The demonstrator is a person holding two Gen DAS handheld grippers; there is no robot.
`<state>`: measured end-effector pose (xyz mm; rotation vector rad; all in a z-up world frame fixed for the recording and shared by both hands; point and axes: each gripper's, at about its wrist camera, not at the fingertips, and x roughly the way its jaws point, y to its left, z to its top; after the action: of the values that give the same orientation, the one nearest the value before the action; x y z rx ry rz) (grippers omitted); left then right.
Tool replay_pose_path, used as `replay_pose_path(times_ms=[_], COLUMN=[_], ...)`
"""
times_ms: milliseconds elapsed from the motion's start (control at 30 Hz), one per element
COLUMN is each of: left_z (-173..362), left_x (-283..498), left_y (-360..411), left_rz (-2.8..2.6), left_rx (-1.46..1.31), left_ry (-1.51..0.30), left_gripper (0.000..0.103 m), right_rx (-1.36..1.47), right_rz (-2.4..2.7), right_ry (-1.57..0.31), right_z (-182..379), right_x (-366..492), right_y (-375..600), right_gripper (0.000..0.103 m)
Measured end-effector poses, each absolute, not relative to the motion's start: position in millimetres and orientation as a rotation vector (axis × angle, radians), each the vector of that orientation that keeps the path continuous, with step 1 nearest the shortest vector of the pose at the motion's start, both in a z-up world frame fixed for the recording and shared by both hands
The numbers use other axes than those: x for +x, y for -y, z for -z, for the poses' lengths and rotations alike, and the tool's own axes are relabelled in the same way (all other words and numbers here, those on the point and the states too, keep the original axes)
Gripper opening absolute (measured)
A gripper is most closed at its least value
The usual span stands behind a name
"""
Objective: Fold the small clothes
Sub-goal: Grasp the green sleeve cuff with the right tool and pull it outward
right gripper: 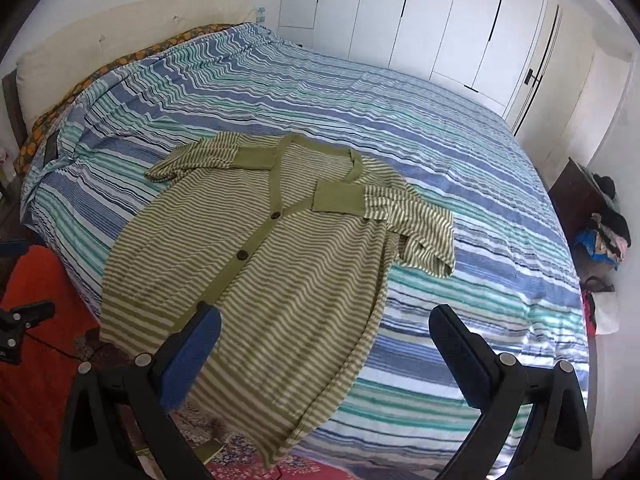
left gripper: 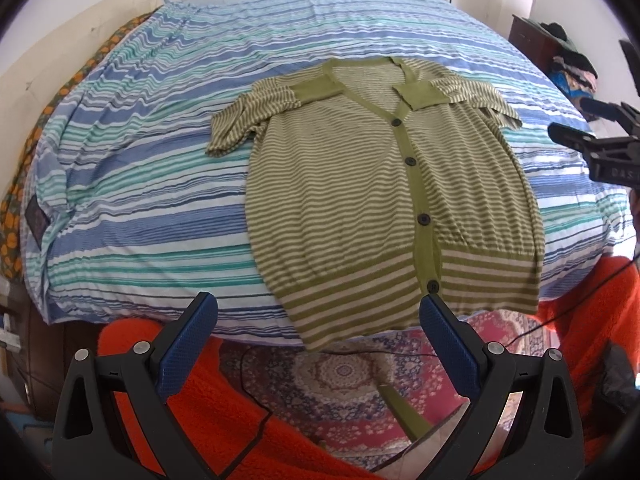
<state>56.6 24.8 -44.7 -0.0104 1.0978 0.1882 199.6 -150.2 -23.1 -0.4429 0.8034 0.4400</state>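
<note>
A green and cream striped cardigan (left gripper: 372,184) lies flat and buttoned on the bed, both short sleeves folded in over the chest, its hem hanging over the near bed edge. It also shows in the right wrist view (right gripper: 272,264). My left gripper (left gripper: 318,316) is open and empty, held just before the hem. My right gripper (right gripper: 326,326) is open and empty above the cardigan's lower right side; it also shows at the right edge of the left wrist view (left gripper: 576,122).
The bed (left gripper: 152,152) has a blue, teal and white striped cover (right gripper: 440,128). A patterned rug (left gripper: 340,376) and an orange fleece (left gripper: 224,412) lie below the bed edge. A dark cabinet with piled clothes (right gripper: 600,216) stands at right. White wardrobe doors (right gripper: 400,12) are behind.
</note>
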Motion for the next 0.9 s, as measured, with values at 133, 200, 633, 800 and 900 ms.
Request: replay_pose_path(times_ms=[133, 200, 633, 800, 900], left_z=[46, 46, 72, 73, 78], left_x=[57, 57, 67, 70, 77], left_y=[-29, -34, -77, -69, -59], left_rz=[-0.212, -0.230, -0.328, -0.325, -0.307], left_rx=[-0.021, -0.032, -0.219, -0.206, -0.186], left_ry=[-1.105, -1.106, -1.212, -1.212, -1.232], left_gripper=[0.101, 0.101, 0.101, 0.101, 0.101], right_rx=[-0.613, -0.675, -0.748, -0.390, -0.229], right_rz=[-0.535, -0.583, -0.573, -0.411, -0.277], right_ry=[-0.828, -0.881, -0.949, -0.830, -0.765], right_z=[78, 111, 190, 106, 56], right_x=[296, 337, 438, 469, 477], right_y=[119, 98, 37, 134, 227], right_gripper=[0.067, 0.059, 0.004, 0.004, 0.004])
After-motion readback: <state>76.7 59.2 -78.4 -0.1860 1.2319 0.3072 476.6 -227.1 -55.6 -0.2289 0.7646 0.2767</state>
